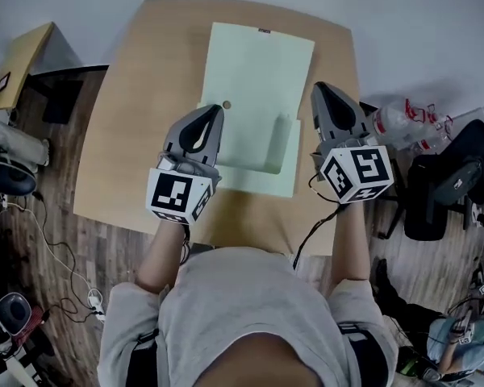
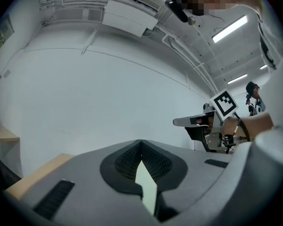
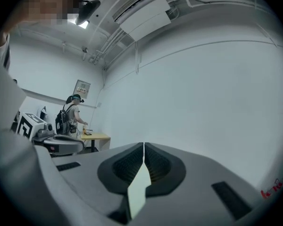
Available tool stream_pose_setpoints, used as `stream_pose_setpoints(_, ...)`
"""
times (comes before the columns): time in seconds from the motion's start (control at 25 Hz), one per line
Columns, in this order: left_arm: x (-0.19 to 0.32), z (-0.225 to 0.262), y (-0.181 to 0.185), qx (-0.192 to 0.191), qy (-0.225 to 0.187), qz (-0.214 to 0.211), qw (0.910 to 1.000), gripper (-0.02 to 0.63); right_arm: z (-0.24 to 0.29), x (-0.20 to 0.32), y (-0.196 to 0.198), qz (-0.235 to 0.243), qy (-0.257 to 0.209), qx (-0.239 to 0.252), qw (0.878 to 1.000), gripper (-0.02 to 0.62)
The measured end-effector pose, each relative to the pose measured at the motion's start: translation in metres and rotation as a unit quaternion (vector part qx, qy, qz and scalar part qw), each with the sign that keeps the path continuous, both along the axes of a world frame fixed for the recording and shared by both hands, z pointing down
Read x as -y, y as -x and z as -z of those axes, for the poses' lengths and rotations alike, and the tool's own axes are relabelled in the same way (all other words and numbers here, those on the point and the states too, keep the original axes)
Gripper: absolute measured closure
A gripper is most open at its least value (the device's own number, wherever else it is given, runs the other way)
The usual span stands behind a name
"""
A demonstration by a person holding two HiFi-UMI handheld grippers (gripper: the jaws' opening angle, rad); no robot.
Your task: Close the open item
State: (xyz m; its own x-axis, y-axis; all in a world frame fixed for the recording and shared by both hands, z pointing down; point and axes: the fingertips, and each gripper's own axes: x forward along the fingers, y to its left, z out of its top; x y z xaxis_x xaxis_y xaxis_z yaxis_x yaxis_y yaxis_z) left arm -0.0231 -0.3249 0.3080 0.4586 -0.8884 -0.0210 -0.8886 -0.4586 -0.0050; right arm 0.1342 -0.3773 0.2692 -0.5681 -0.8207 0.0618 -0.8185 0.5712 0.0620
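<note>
**Head view:** a pale green flat document wallet [image 1: 254, 107] lies open on the light wooden table [image 1: 137, 127]. Its flap [image 1: 262, 59] is spread flat toward the far edge and its pocket [image 1: 258, 180] is at the near end. What the pocket holds I cannot tell. A small round snap [image 1: 226, 104] sits on the wallet near its left edge. The left gripper [image 1: 215, 111] hangs over the wallet's left edge with its tips just beside the snap. The right gripper [image 1: 321, 89] is just beside the wallet's right edge, over bare table. Both forearms reach forward from the person's body, and both tools point level and away from the person.

**Left gripper view:** the jaws are clenched tip to tip. A pale sliver shows in the slit behind the tips, and I cannot identify it. A tan corner of the table shows at lower left, and the right gripper is level off to the right.

**Right gripper view:** these jaws are also pressed together, with a similar pale sliver behind the tips. The left gripper shows at the left edge. Far back, a person with a backpack [image 3: 70, 114] stands at a small wooden desk [image 3: 96, 136]
</note>
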Motion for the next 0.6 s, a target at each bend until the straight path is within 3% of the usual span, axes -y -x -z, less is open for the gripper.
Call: stream_pose_setpoints(0.6,0.026,-0.033,-0.027,0.007,0.044,0.038,0.9983,0.594,-0.039,0.107,-0.022,0.079,0.041,-0.086,0.992,0.592)
